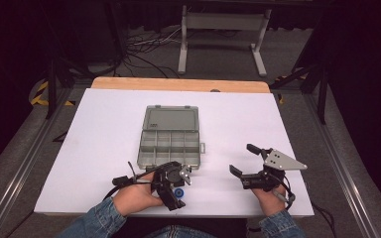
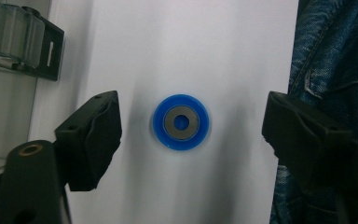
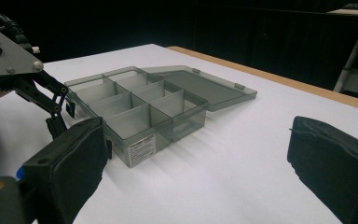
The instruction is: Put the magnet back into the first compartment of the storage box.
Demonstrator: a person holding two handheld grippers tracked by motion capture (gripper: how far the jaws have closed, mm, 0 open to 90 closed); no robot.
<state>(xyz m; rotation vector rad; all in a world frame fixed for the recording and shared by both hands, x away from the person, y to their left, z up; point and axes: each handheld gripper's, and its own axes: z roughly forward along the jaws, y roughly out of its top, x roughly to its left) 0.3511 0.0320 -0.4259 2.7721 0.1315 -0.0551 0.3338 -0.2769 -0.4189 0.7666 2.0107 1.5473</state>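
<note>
A small blue wheel (image 2: 181, 122) with a grey hub lies flat on the white table (image 1: 99, 148), near the front edge (image 1: 179, 193). My left gripper (image 2: 191, 122) points down over it, one jaw on each side and neither pad touching it, so it is open (image 1: 177, 190). My right gripper (image 1: 243, 159) rests at the front right, jaws wide apart with nothing between them (image 3: 198, 158). A grey clear compartment box (image 1: 170, 148) sits mid-table with its lid (image 1: 171, 119) folded back flat; its compartments (image 3: 135, 105) look empty.
The box's front corner and latch (image 2: 28, 39) stand close beside the left gripper. A denim sleeve (image 2: 335, 60) hangs at the table's front edge. Beyond the wooden far edge (image 1: 178, 84) are cables and a metal stand (image 1: 223, 29) on the floor.
</note>
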